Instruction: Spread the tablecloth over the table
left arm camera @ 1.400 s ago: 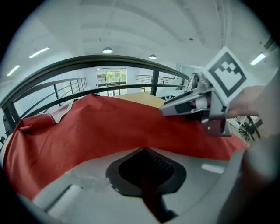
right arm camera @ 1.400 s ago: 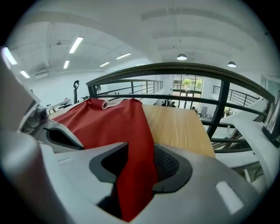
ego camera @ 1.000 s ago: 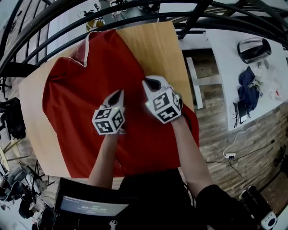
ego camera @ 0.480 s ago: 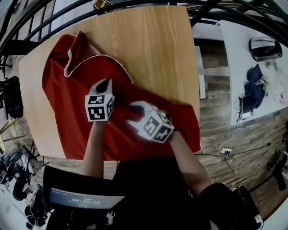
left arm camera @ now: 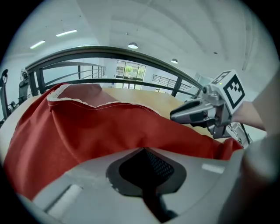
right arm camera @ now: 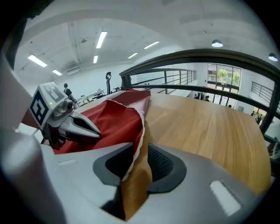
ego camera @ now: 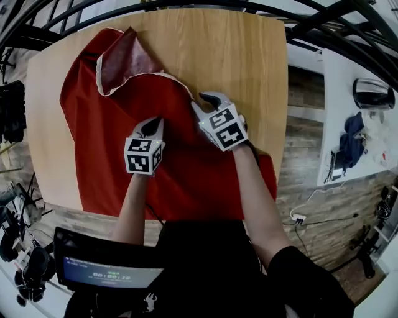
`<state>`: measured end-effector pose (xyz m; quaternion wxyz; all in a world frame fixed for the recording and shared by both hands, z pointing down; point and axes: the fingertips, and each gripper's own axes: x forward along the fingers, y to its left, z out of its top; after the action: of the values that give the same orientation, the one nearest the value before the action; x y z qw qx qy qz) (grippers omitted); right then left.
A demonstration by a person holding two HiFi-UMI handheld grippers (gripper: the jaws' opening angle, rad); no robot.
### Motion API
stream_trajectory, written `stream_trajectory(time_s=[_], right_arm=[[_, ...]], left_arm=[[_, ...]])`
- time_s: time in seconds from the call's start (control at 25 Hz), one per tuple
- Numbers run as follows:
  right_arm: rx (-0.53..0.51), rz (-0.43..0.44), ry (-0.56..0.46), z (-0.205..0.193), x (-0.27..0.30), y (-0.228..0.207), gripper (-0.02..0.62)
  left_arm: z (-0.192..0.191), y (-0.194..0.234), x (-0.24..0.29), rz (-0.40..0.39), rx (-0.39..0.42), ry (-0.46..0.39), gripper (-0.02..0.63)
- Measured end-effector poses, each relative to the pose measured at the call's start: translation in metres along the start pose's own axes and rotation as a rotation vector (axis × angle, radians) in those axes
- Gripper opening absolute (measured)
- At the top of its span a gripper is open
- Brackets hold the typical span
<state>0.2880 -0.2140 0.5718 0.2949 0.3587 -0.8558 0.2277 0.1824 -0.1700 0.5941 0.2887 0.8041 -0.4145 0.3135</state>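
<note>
A red tablecloth point(ego camera: 106, 149) with a white hem lies bunched over the left and near part of the wooden table point(ego camera: 242, 56). Its far left corner point(ego camera: 124, 59) is folded back. My left gripper point(ego camera: 152, 126) is shut, pinching a raised fold of the tablecloth point(left arm camera: 87, 127) at the tip of the left gripper point(left arm camera: 143, 149). My right gripper point(ego camera: 208, 99) sits at the cloth's right hem. In the right gripper view the right gripper point(right arm camera: 141, 146) has just been closing; the hem point(right arm camera: 133, 151) hangs between its jaws, with a gap still showing.
A black railing point(ego camera: 186, 5) curves round the far side of the table. The bare wood point(right arm camera: 205, 122) stretches to the right of the cloth. A white desk point(ego camera: 367, 124) with clutter stands at right, and a screen point(ego camera: 106, 273) sits below the near edge.
My right gripper has swung from the middle of the cloth up to its right hem. The left gripper has drawn the cloth nearer, and the far corner has flopped over.
</note>
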Motion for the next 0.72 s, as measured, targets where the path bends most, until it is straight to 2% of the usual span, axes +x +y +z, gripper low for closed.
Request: stream_trajectory(time_s=[0.16,0.36,0.4,0.44,0.52,0.64,0.68,0.72], right_arm=[[-0.001,0.017,0.012,0.012,0.026,-0.001,0.114],[-0.107,0.031,0.117,0.010,0.038,-0.002,0.089],[-0.129,0.037,0.124,0.009,0.038,-0.001,0.036],[-0.153,0.035,0.130,0.009,0.037,-0.001,0.015],[-0.181,0.006,0.120,0.014,0.029,-0.004,0.015],[-0.212,-0.049,0.064,0.031,0.001,-0.038,0.014],[-0.268,-0.080,0.071,0.038,-0.012,-0.061,0.014],[-0.350,-0.147,0.095,0.048,-0.027,-0.092,0.014]], left_arm=[[0.001,0.000,0.000,-0.010,0.006,-0.002,0.003],[0.002,-0.002,0.001,-0.005,0.013,0.002,0.004],[0.003,-0.002,0.002,-0.001,0.015,-0.002,0.004],[0.004,-0.002,0.002,0.002,0.008,-0.012,0.005],[0.011,0.004,-0.004,0.031,-0.038,-0.057,0.005],[0.038,0.017,-0.029,0.136,-0.102,-0.203,0.005],[0.044,0.017,-0.032,0.148,-0.108,-0.221,0.005],[0.046,0.015,-0.029,0.139,-0.105,-0.210,0.005]])
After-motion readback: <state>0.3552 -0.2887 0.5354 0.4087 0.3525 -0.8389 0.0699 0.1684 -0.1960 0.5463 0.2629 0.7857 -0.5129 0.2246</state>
